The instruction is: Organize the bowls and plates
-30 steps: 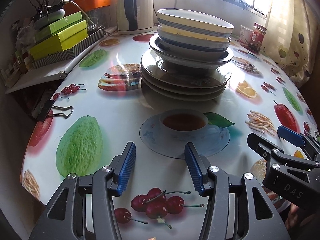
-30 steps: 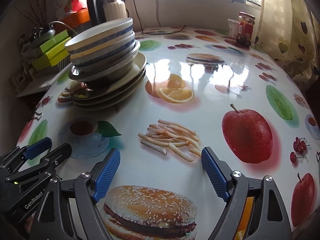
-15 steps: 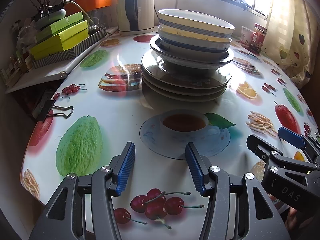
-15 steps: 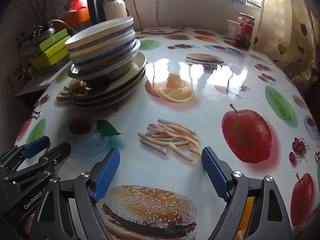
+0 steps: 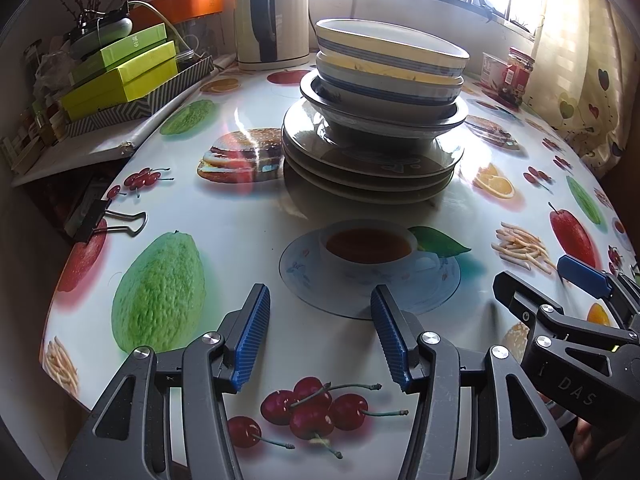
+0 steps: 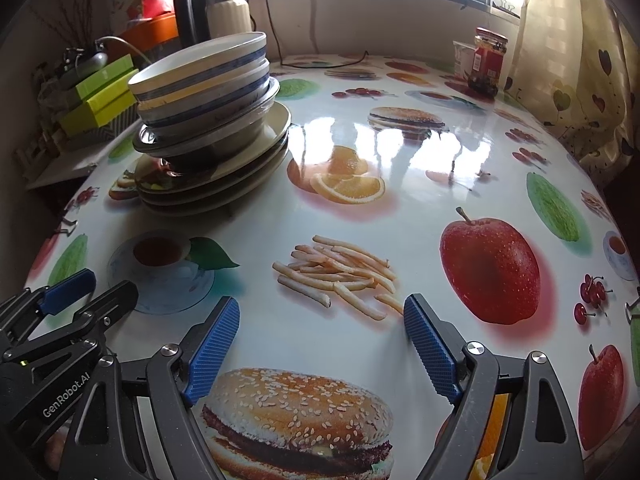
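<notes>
You're holding both tongs, left [image 5: 316, 332] and right [image 6: 320, 344], open and empty; the stacked bowls [image 5: 390, 68] are awaiting lifting off the plates [image 5: 368, 168].

Left gripper [image 5: 318, 330] and right gripper [image 6: 322, 346] hover side by side, fingers spread wide with nothing between them.

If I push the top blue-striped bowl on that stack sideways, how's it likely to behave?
The top bowl sits tilted on the bowl stack, so it would probably slide or rock off rather than stay put. It looks like glazed ceramic: likely slick, rigid and breakable. The plates beneath look steadier.
</notes>
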